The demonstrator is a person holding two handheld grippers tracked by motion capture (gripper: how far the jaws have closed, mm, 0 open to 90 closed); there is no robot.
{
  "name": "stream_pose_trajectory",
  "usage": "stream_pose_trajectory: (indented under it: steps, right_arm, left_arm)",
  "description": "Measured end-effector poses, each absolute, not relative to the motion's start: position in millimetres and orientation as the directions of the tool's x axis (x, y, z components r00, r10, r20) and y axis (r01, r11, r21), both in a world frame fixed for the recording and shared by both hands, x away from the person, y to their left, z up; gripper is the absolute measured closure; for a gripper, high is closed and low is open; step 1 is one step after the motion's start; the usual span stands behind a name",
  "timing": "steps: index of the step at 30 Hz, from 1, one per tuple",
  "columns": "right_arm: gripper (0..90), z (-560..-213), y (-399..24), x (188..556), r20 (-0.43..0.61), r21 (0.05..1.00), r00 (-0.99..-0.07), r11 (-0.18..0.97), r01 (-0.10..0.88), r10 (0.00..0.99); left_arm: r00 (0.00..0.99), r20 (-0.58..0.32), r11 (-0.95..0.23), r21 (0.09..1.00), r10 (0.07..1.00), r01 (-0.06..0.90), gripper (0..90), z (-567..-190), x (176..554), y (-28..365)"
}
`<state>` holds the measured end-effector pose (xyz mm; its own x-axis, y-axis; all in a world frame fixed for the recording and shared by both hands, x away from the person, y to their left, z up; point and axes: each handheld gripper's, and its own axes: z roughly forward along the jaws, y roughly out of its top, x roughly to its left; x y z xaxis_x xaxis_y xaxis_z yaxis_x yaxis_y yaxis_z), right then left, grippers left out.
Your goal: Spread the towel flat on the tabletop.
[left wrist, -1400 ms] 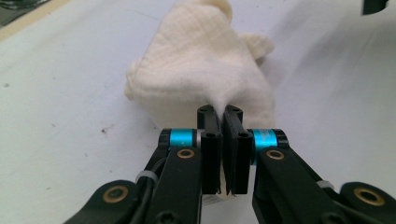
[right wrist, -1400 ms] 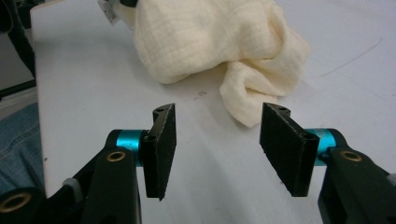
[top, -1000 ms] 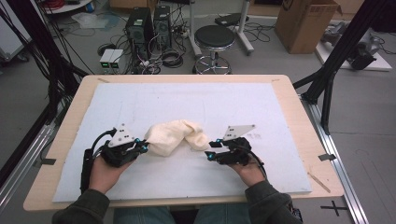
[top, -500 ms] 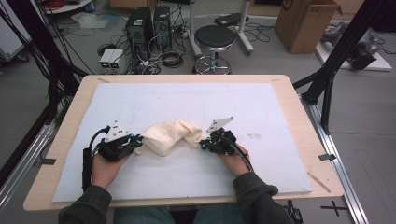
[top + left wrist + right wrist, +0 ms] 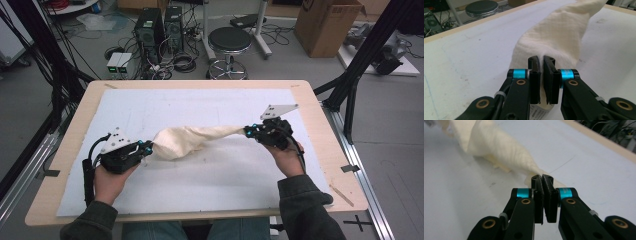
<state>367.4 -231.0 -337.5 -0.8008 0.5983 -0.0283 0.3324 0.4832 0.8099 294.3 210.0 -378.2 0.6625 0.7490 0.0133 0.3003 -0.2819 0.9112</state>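
Here we hold a cream cloth (image 5: 192,140) stretched sideways over the white table mat (image 5: 210,182): our left gripper (image 5: 146,148) pinches its bunched left end, our right gripper (image 5: 248,132) its thin right end, both jaws clamped tight on fabric.
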Motion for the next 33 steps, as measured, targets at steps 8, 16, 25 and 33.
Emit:
stream_pose_trajectory:
  steps: [8, 16, 25, 33]
  right_arm:
    - [87.7, -373, -218, 414, 0.004, 0.744, -0.757, 0.504, 0.439, 0.654]
    - [81.7, -397, -219, 451, 0.028, 0.738, -0.676, 0.441, 0.511, 0.736]
    - [69.2, -370, -204, 405, 0.064, 0.803, -0.802, 0.446, 0.395, 0.594]
    - [79.8, -386, -140, 370, 0.032, 0.767, -0.92, 0.581, 0.273, 0.39]
  left_arm:
    - [0.616, 0.046, -0.312, 0.891, 0.786, 0.331, 83.3, -389, 309, 206]
    - [0.514, -0.006, -0.244, 0.875, 0.858, 0.418, 83.6, -410, 349, 218]
    - [0.526, 0.012, -0.274, 0.863, 0.851, 0.424, 81.3, -415, 351, 217]
    - [0.555, 0.027, -0.306, 0.857, 0.832, 0.416, 86.2, -416, 345, 219]
